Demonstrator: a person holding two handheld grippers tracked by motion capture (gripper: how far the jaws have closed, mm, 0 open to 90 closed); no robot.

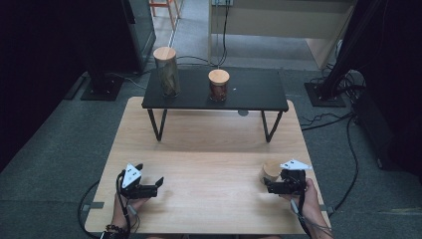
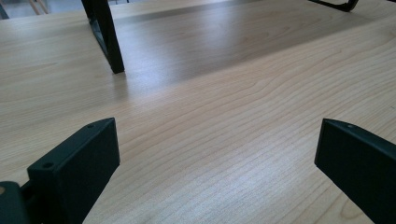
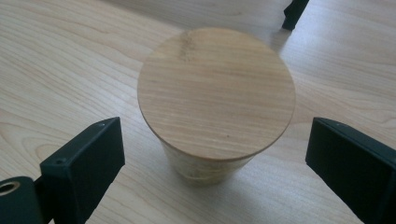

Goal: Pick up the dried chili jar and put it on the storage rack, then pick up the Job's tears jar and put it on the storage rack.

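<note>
A small jar with a round wooden lid stands on the light wood table at the front right. My right gripper is open, with one black jaw on each side of the jar and a gap to the lid on both sides. In the high view the right gripper sits just in front of the jar. My left gripper rests low at the front left, open, and between its jaws there is bare table.
A black low shelf stands across the back of the table on thin legs. On it are a tall jar at the left and a shorter jar in the middle, both wooden-lidded. Cables lie on the floor at the right.
</note>
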